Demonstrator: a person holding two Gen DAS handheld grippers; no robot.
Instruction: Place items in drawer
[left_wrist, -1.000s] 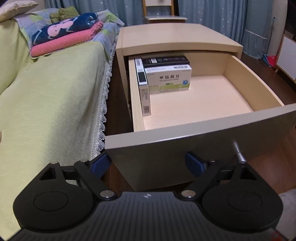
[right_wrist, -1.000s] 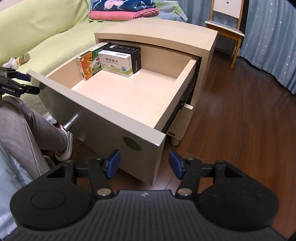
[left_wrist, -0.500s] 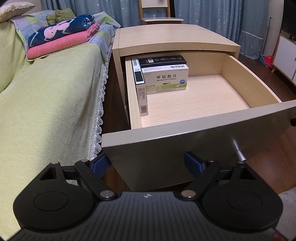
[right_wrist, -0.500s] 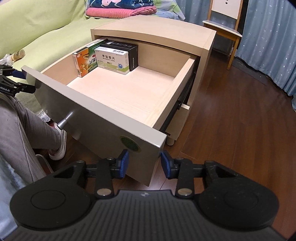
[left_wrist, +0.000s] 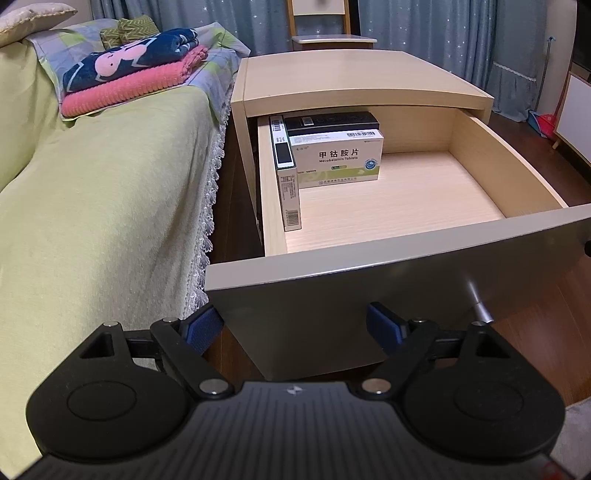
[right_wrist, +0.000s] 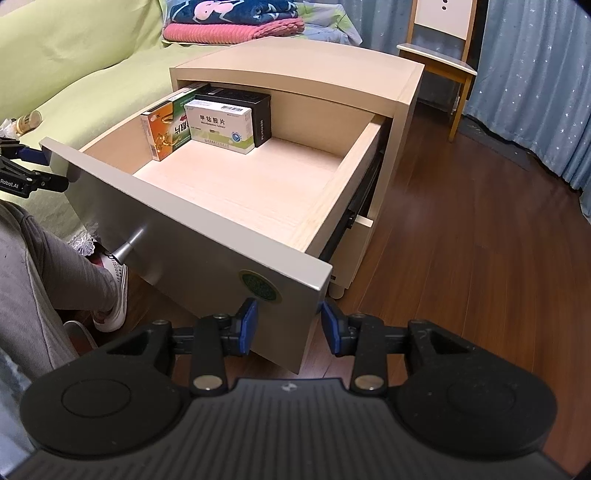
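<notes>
The nightstand's top drawer (left_wrist: 406, 266) (right_wrist: 192, 236) stands pulled out. In its back left corner are a white medicine box (left_wrist: 338, 158) (right_wrist: 219, 127), a black box (left_wrist: 332, 120) (right_wrist: 251, 107) behind it, and an orange-green box (right_wrist: 168, 129) (left_wrist: 286, 173) on edge along the left wall. My left gripper (left_wrist: 293, 326) is open just before the drawer front, left of the metal knob (left_wrist: 478, 301) (right_wrist: 127, 247). By the front's lower right corner, my right gripper (right_wrist: 289, 326) is partly open and holds nothing.
A bed with a green cover (left_wrist: 92, 221) runs along the nightstand's left, with folded blankets (left_wrist: 129, 77) at its head. A person's leg and shoe (right_wrist: 110, 291) are beside the drawer front. A chair (right_wrist: 439, 55) and curtains stand behind. Wooden floor (right_wrist: 480, 258) lies to the right.
My right gripper's fingers have drawn closer together than a second ago. Both views have shifted slightly. The drawer and boxes have not moved.
</notes>
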